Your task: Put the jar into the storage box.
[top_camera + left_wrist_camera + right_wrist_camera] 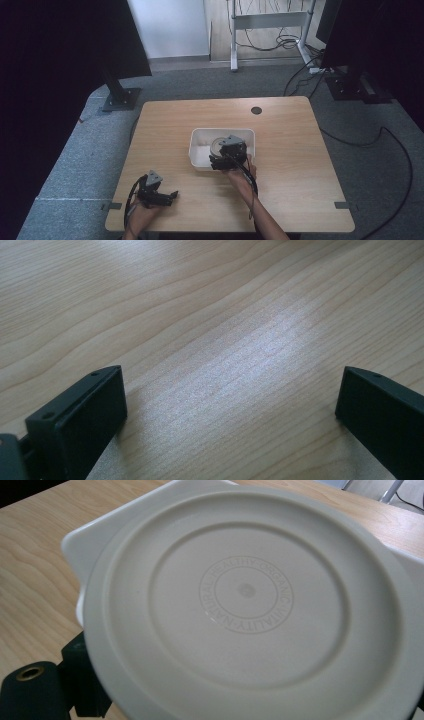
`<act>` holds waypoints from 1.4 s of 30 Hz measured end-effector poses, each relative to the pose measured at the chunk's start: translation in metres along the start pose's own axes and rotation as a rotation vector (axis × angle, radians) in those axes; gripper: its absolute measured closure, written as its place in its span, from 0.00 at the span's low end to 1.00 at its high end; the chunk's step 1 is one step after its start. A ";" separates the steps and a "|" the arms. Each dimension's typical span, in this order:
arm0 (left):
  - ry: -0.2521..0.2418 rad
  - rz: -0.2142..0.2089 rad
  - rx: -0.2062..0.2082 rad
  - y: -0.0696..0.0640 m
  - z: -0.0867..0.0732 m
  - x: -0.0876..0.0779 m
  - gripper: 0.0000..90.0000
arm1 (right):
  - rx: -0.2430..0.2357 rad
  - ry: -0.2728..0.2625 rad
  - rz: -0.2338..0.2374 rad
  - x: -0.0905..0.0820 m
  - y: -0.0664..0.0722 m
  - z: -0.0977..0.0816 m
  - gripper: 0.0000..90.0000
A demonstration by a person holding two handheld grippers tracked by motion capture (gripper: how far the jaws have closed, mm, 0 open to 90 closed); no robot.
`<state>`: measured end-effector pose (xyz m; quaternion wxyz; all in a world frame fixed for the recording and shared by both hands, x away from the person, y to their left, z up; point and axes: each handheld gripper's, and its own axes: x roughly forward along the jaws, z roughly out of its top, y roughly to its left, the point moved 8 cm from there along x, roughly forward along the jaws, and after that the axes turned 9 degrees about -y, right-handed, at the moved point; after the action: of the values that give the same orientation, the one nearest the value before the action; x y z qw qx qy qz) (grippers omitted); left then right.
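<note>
The round cream plate (250, 605) lies pressed close before the right tongs (226, 162), its underside with raised ring lettering turned to the right gripper view. Its near rim runs off the bottom of that view, so the grip itself is hidden: one black jaw shows at the plate's lower left edge, the other is cut off, and I cannot tell whether the right tongs are clenched on it. From above, the plate (218, 146) is mostly covered by those tongs and hard to make out; it sits over the white tray (200, 150), just ahead of the right hand (243, 175). In the right gripper view, the tray's rim (95, 535) peeks out beyond the plate's far left edge.

The left tongs (165, 196) lie well apart to the left of the tray, low over the near edge of the surface (290, 165), released, their jaws spread wide over bare wood (225, 340). Open surface stretches on every side of the tray. A small dark hole (256, 110) lies beyond it near the far edge. Off the surface, cables (385, 145) trail over the grey floor.
</note>
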<state>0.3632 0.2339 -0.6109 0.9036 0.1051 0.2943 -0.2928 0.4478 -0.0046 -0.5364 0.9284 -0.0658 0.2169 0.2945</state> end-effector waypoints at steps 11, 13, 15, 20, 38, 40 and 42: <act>0.000 0.000 0.000 0.000 0.000 0.000 0.00 | -0.004 0.018 -0.044 0.018 -0.004 -0.010 0.10; 0.000 0.000 0.000 0.000 0.000 0.000 0.00 | -0.003 0.024 -0.052 0.021 -0.005 -0.013 0.10; 0.000 0.000 0.000 0.000 0.000 0.000 0.00 | -0.003 0.032 -0.062 0.023 -0.006 -0.016 0.10; 0.000 0.000 0.000 0.000 0.000 0.000 0.00 | -0.007 0.044 -0.074 0.028 -0.007 -0.020 0.10; 0.000 0.000 0.000 0.000 0.000 0.000 0.00 | 0.054 0.073 -0.065 0.033 -0.012 -0.029 0.10; 0.000 0.000 0.000 0.000 0.000 0.000 0.00 | 0.067 0.075 -0.057 0.033 -0.013 -0.030 0.09; 0.000 0.000 0.000 0.000 0.000 0.000 0.00 | 0.085 0.081 -0.046 0.033 -0.013 -0.031 0.07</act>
<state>0.3632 0.2339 -0.6109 0.9036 0.1052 0.2944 -0.2929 0.4683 -0.0059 -0.5793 0.9274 -0.0433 0.2647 0.2607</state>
